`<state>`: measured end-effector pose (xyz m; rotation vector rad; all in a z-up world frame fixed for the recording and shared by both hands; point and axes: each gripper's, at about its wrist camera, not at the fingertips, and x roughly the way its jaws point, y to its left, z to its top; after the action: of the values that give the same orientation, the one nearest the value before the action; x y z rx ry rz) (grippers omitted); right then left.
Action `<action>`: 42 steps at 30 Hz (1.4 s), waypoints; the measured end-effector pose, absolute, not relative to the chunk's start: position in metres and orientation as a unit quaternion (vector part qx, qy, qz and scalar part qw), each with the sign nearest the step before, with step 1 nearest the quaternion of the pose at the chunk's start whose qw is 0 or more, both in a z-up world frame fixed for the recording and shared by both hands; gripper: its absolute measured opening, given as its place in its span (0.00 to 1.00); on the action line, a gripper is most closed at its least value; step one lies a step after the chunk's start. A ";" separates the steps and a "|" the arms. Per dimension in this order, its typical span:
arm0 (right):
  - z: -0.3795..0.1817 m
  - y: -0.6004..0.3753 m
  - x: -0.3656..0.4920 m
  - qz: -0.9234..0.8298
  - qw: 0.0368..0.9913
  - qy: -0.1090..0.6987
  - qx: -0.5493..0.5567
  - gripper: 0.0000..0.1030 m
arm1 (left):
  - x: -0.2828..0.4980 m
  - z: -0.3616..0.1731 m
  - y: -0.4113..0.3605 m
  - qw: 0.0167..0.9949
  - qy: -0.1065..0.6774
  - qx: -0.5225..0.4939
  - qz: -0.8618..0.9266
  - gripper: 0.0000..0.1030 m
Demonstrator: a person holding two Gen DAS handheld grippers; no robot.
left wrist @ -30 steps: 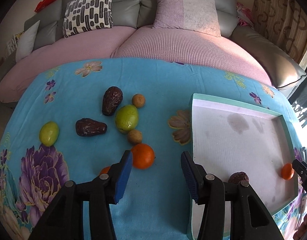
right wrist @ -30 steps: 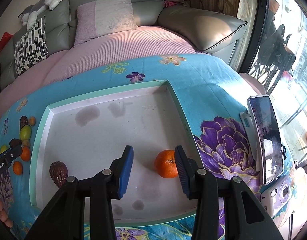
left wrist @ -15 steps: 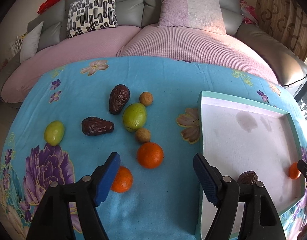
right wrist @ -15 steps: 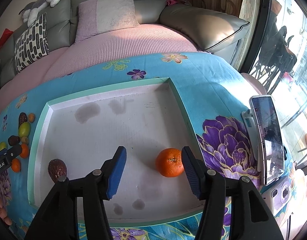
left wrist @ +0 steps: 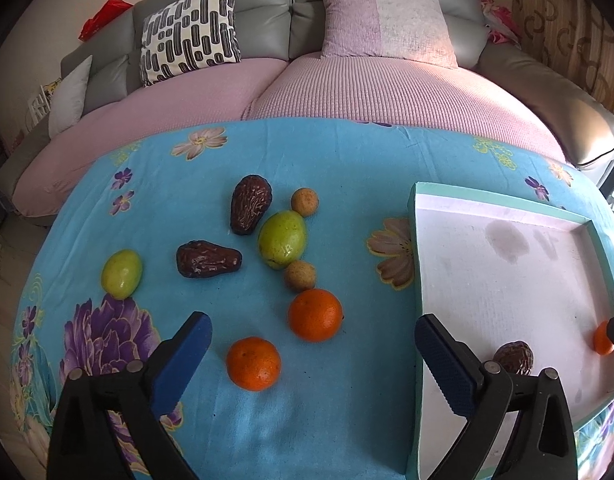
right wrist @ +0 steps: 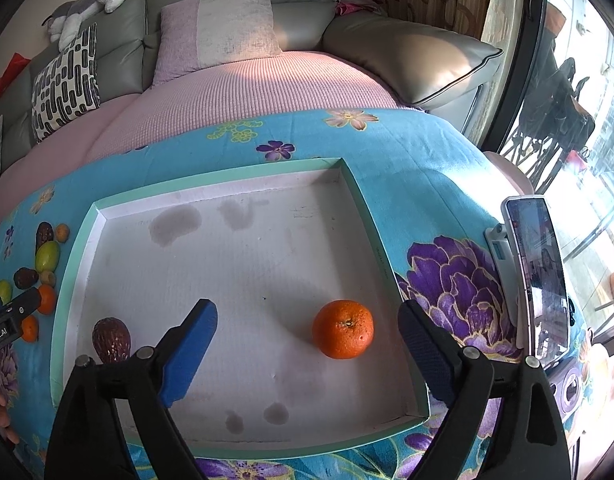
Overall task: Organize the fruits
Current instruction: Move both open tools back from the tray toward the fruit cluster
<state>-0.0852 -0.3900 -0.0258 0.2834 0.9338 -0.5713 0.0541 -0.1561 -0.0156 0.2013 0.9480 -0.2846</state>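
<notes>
Fruits split two ways: two sit in the tray [right wrist: 83, 240], eight are loose on the blue cloth [left wrist: 347, 152]. We hold both tools empty. Left gripper [left wrist: 313, 354] has its jaws wide apart over the cloth's near edge; right gripper [right wrist: 307, 344] is spread just as wide over the tray's near side, clamped on nothing.

Near to far, left view:
- near orange [left wrist: 253, 363], between the left jaws
- second orange [left wrist: 315, 314], just past it
- tan ball [left wrist: 300, 275], touching or nearly touching the big green fruit [left wrist: 283, 239]
- dark date-like piece [left wrist: 209, 259] and small green fruit [left wrist: 121, 273] toward the cloth's left edge
- upright dark piece [left wrist: 250, 204] and another tan ball [left wrist: 305, 201], farthest

In the tray: orange [right wrist: 343, 329] between the right jaws but touching neither; dark piece [right wrist: 111, 339] at the near-left corner.

Our read: right-side drop is done, left-side pick is in hand. Next move calls for lowering the left tool, centring the near orange between the pads, closing gently since it can roll on soft cloth, then lifting clear of the tray's raised rim. Right tool should back out of the tray first.
</notes>
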 end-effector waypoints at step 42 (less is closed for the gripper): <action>-0.011 -0.309 -0.032 -0.213 0.894 0.386 0.076 0.93 | 0.085 0.027 -0.045 0.908 0.403 0.022 -0.115 1.00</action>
<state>-0.0317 -0.3094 -0.0110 0.1582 0.8011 -0.4411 0.0851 -0.0451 0.0270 0.0458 0.8321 -0.2372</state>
